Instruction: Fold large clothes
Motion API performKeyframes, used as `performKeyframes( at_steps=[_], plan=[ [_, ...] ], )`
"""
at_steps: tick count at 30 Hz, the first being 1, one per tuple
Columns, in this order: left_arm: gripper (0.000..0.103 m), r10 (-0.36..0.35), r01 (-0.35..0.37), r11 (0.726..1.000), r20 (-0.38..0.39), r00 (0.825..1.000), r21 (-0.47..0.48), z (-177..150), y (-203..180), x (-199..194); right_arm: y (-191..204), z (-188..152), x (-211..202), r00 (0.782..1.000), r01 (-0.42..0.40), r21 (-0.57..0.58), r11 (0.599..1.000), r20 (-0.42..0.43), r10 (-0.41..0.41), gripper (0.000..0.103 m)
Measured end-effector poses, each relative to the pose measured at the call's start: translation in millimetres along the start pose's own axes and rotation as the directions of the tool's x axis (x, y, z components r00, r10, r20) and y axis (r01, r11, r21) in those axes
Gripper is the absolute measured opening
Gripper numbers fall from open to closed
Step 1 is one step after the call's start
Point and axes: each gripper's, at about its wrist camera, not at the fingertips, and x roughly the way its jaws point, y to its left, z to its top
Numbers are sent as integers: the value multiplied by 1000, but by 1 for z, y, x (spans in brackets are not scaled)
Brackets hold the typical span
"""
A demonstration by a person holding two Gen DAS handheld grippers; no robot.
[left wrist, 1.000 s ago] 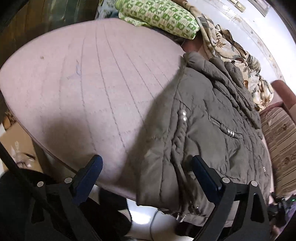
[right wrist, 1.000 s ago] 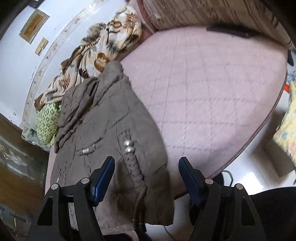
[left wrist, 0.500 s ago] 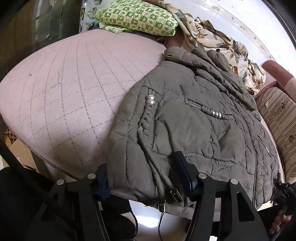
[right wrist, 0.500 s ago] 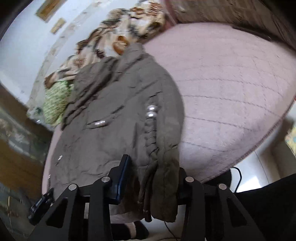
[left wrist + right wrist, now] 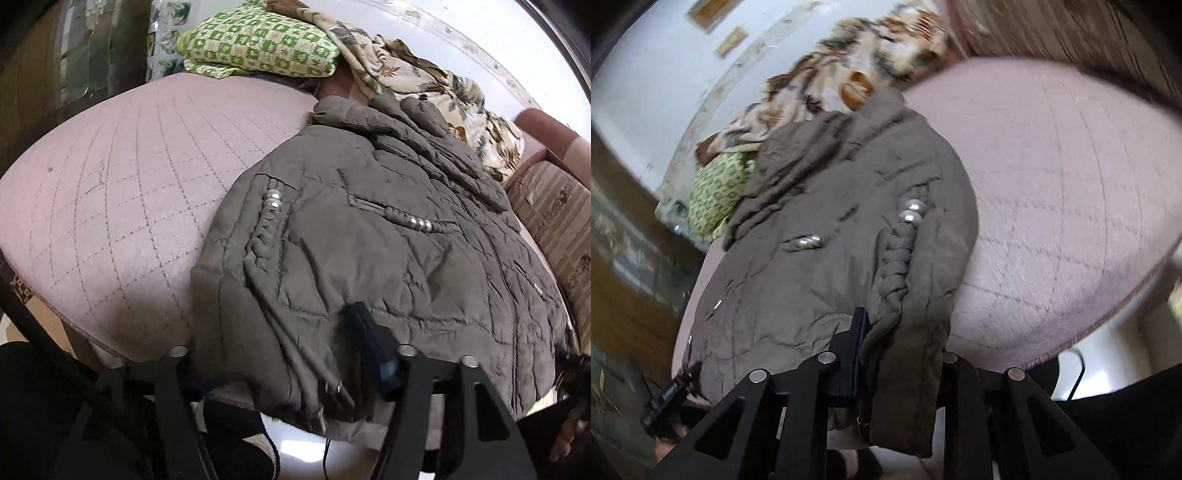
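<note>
Pink quilted bed (image 5: 110,206): both grippers, open a second ago, now clamp the jacket (image 5: 369,236) hem at 6 o'clock — left gripper (image 5: 280,354), right gripper (image 5: 905,343); we judge the fold ready.

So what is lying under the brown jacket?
The brown jacket lies on a pink quilted mattress, its hem hanging over the near edge. Whatever lies directly beneath the jacket is covered and cannot be seen.

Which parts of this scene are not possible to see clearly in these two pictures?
- Left wrist view: the left tool has one finger buried under the jacket.
- Right wrist view: the right tool has one finger behind the hem; the floral cloth is motion-blurred.
- Both views: the frame's bottom edge cuts off the hem.
</note>
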Motion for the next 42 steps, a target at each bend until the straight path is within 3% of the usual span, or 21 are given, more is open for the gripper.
performKeyframes(
  at_steps=[3, 17, 20, 25, 28, 31, 33, 37, 39, 41, 42],
  plan=[
    [80, 26, -26, 999, 7, 1000, 25, 0, -7, 5, -9, 2, 8, 1000, 2, 57, 998, -26, 0, 32],
    [78, 82, -84, 995, 48, 995, 50, -2, -15, 6, -3, 0, 12, 1000, 31, 18, 999, -7, -30, 33],
    [70, 88, -92, 993, 52, 995, 79, -1, -18, 5, -4, 1, 14, 1000, 27, 38, 999, -9, -27, 33],
    [43, 98, -112, 983, 99, 990, 147, -3, -29, -4, -3, 5, 15, 999, 37, 36, 999, -39, -36, 34],
    [33, 101, -120, 979, 121, 987, 166, -2, -32, -8, 6, 4, 7, 999, 44, -20, 999, 3, -44, 21],
    [32, 113, -138, 972, 137, 984, 189, -2, -37, -9, 27, 1, -3, 994, 91, -131, 987, 73, -82, 19],
    [32, 116, -139, 972, 131, 985, 187, -1, -38, -6, 31, -1, 2, 991, 125, -164, 979, 62, -116, 19],
    [51, 146, -165, 966, 107, 983, 200, -2, -40, 3, 10, 4, 11, 997, 71, -59, 996, -1, -71, 23],
    [53, 141, -158, 970, 99, 985, 187, -1, -38, 5, 3, 4, 13, 998, 52, -17, 998, -15, -53, 28],
    [50, 127, -144, 973, 100, 987, 181, -1, -36, 3, 2, 3, 12, 998, 52, -12, 999, -17, -52, 25],
    [42, 122, -141, 973, 108, 987, 181, -1, -36, 1, 4, 2, 11, 998, 60, -24, 998, -11, -60, 23]
  ],
)
